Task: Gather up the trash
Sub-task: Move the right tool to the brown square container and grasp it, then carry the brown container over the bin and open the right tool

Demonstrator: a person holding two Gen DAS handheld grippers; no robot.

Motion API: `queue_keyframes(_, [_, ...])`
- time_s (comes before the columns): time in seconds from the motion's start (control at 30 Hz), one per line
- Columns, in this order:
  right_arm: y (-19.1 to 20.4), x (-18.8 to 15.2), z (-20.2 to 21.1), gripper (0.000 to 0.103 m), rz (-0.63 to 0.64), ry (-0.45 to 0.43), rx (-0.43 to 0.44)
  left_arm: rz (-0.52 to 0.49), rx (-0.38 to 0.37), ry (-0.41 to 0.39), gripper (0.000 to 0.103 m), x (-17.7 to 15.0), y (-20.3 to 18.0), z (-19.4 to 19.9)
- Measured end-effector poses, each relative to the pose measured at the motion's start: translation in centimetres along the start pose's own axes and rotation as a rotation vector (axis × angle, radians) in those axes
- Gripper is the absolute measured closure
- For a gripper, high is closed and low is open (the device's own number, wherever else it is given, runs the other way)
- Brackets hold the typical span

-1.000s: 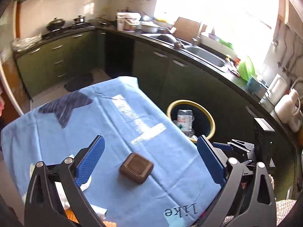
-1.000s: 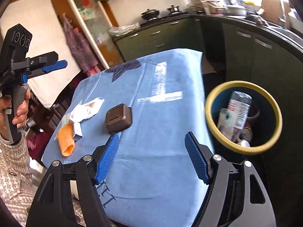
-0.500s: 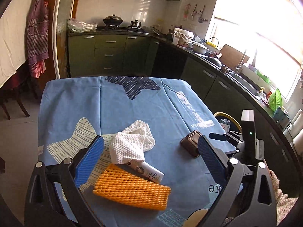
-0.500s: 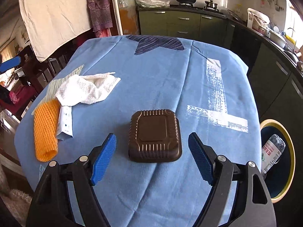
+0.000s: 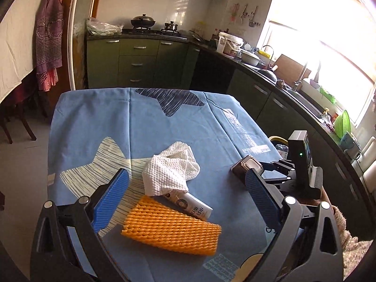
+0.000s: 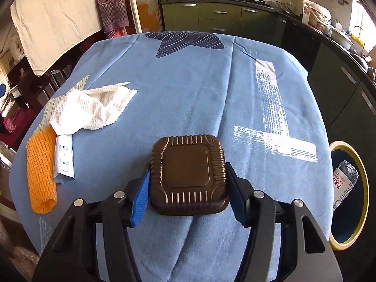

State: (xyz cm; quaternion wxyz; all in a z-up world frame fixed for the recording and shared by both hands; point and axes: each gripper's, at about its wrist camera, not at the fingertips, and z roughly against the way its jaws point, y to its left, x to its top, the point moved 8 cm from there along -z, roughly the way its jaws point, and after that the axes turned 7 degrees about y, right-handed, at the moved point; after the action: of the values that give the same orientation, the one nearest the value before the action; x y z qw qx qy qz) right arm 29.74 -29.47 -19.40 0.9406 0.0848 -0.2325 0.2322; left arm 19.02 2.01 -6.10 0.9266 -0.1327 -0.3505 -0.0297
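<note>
A brown ribbed plastic box (image 6: 189,175) lies on the blue tablecloth (image 6: 192,89), and my right gripper (image 6: 188,195) is shut on its two sides. The box also shows in the left wrist view (image 5: 246,166). My left gripper (image 5: 185,199) is open and empty above an orange foam net (image 5: 171,230), a white tube (image 5: 190,203) and a crumpled white cloth (image 5: 169,171). These lie at the left in the right wrist view: net (image 6: 41,169), tube (image 6: 63,157), cloth (image 6: 91,108). A yellow-rimmed bin (image 6: 363,188) beside the table holds a plastic bottle (image 6: 344,181).
Dark green kitchen cabinets (image 5: 141,63) and a counter with a sink (image 5: 303,98) run behind and to the right of the table. A chair (image 5: 14,117) stands at the far left. A white sheet (image 6: 54,18) hangs left of the table.
My right gripper moved forward and closed its fingers on the brown box. My left gripper swung from the bin side to over the net, tube and cloth, and stays open.
</note>
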Motion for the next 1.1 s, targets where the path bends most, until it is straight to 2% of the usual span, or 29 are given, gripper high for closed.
queue_keyframes(0.1, [-0.6, -0.2, 1.9, 0.045, -0.03, -0.038, 0.038, 0.003, 0.002, 0.001, 0.009, 0.0, 0.1, 0.0])
queue_keyframes(0.2, [-2.7, -0.4, 4.7, 0.045, -0.081, -0.095, 0.029, 0.001, 0.002, 0.002, 0.009, 0.0, 0.0, 0.0])
queue_keyframes(0.3, [-7.3, -1.0, 7.9, 0.044, -0.174, -0.155, -0.044, -0.005, 0.0, 0.003, 0.009, -0.1, -0.1, -0.1])
queue_keyframes(0.43, [-15.0, -3.3, 10.5, 0.044, -0.324, -0.172, -0.176, -0.003, 0.001, 0.007, 0.009, -0.2, -0.2, -0.2])
queue_keyframes(0.5, [-18.8, -4.7, 10.7, 0.044, -0.386, -0.151, -0.242, -0.004, 0.005, 0.008, 0.009, -0.2, -0.3, -0.2])
queue_keyframes(0.63, [-24.3, -6.8, 10.2, 0.044, -0.474, -0.119, -0.322, -0.001, 0.016, 0.011, 0.008, -0.2, -0.2, -0.2])
queue_keyframes(0.9, [-30.5, -8.3, 7.1, 0.043, -0.57, -0.073, -0.383, -0.006, 0.031, 0.026, 0.008, -0.5, -0.5, -0.3])
queue_keyframes(0.93, [-31.4, -8.4, 6.6, 0.042, -0.578, -0.068, -0.391, -0.006, 0.033, 0.027, 0.008, -0.5, -0.5, -0.3])
queue_keyframes(1.0, [-32.2, -8.5, 6.3, 0.026, -0.59, -0.073, -0.418, -0.003, 0.036, 0.026, 0.008, -0.6, -0.4, -0.2])
queue_keyframes(1.1, [-32.1, -8.7, 7.4, 0.026, -0.606, -0.114, -0.416, 0.005, 0.042, 0.022, 0.008, -0.5, 0.0, 0.1])
